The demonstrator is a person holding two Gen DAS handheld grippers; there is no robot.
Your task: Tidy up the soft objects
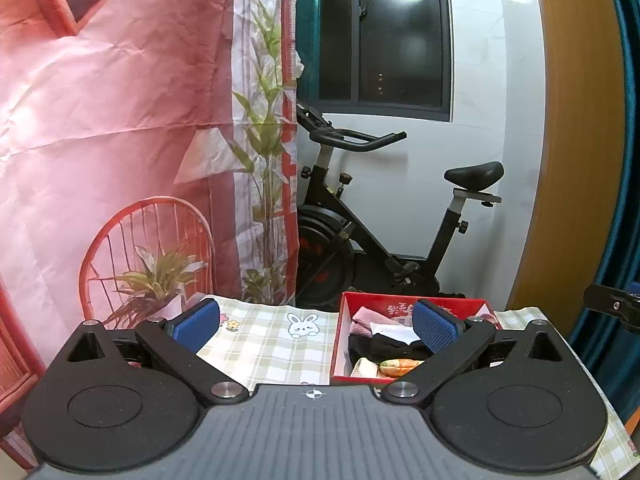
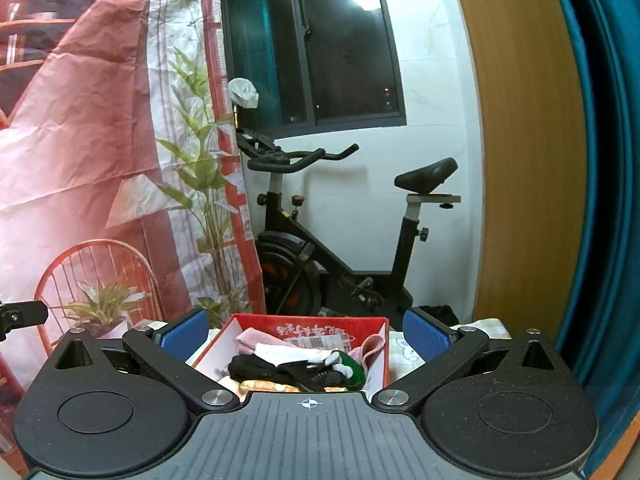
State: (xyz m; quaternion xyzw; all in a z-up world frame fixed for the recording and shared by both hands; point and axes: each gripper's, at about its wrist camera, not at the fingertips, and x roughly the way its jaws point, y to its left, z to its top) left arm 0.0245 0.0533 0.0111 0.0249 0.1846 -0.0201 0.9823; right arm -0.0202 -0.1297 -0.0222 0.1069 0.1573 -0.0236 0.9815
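Your left claw point(image 1: 316, 326) has its two blue pads wide apart and holds nothing. It hangs over the bench with the checked green cloth with a white bunny on it point(image 1: 272, 344). Your right claw point(image 2: 306, 336) is also spread wide and holds nothing.

Just past the right claw sits the red cardboard box with white inside walls point(image 2: 376, 360). From the left claw, the same box point(image 1: 338, 344) is ahead and to the right. The soft things are already in it: a pink knitted cloth point(image 2: 250, 338), a black bundle of fabric that looks like socks point(image 2: 276, 370), a small green and white soft piece point(image 2: 352, 368) and a little orange and green padded thing point(image 1: 400, 366). They lie in a heap and touch each other.

These things look light and floppy. They will bend and sag when you lift them, and one may drag another along. Pinch a thick fold in the middle of a piece, not a thin edge, so it does not slip out. The box looks light too and could slide if you push it.

Far behind stand a black exercise bike point(image 1: 380, 236) and a pink printed backdrop point(image 1: 120, 120)
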